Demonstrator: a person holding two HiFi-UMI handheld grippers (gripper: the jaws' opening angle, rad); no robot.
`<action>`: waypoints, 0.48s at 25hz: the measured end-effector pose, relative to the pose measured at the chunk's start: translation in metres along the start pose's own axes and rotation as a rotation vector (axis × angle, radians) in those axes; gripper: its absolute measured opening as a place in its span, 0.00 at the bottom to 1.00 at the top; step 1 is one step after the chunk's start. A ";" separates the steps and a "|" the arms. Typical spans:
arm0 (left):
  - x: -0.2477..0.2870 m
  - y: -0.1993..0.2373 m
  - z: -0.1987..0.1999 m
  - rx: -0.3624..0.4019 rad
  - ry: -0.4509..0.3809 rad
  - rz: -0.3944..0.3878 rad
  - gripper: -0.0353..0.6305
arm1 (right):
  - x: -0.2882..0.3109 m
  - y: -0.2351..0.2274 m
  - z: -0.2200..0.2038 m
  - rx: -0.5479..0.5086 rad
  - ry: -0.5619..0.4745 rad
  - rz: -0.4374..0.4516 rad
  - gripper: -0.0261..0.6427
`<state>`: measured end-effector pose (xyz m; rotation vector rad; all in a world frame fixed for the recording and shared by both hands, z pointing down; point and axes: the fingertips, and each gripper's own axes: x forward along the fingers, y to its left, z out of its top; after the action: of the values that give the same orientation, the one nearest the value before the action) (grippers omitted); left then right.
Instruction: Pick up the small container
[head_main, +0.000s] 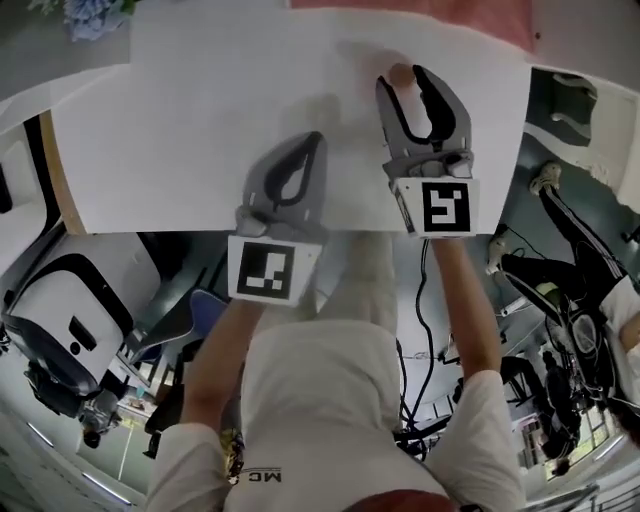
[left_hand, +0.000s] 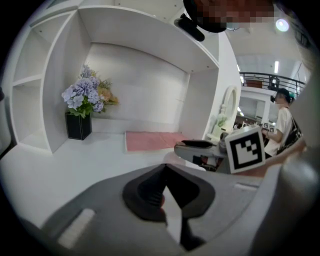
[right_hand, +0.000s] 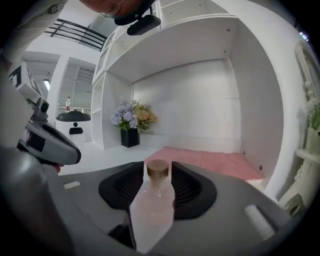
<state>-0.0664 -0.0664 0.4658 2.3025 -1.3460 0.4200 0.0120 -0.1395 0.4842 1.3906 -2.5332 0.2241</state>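
Observation:
The small container is a pale pink bottle (right_hand: 152, 205) with a brown cap (head_main: 401, 76). It stands on the white table (head_main: 180, 130) between the jaws of my right gripper (right_hand: 158, 167), which reaches toward the table's far side (head_main: 405, 80). The jaws stand wide, with a little space showing beside the cap, and I see no pad pressing on the bottle. My left gripper (head_main: 314, 140) rests lower and to the left over bare table. Its jaws are shut with the tips together and nothing between them (left_hand: 165, 168).
A pink mat (right_hand: 210, 160) lies just beyond the bottle, inside a white shelf alcove. Flowers in a black vase (left_hand: 80, 107) stand at the back left. The table's near edge (head_main: 200, 228) is close to my body, with chairs (head_main: 70, 330) below. A person (left_hand: 285, 120) stands off to the right.

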 end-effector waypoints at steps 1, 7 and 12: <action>0.000 0.000 -0.001 -0.005 0.001 0.001 0.05 | 0.002 0.000 -0.001 -0.003 0.002 0.000 0.30; -0.002 0.004 -0.005 -0.008 0.013 0.021 0.05 | 0.009 -0.002 -0.006 -0.004 0.021 -0.008 0.25; -0.003 0.003 -0.007 -0.013 0.013 0.021 0.05 | 0.009 -0.003 -0.005 -0.006 0.014 -0.009 0.25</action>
<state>-0.0701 -0.0619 0.4713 2.2727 -1.3639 0.4307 0.0104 -0.1471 0.4914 1.3931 -2.5141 0.2239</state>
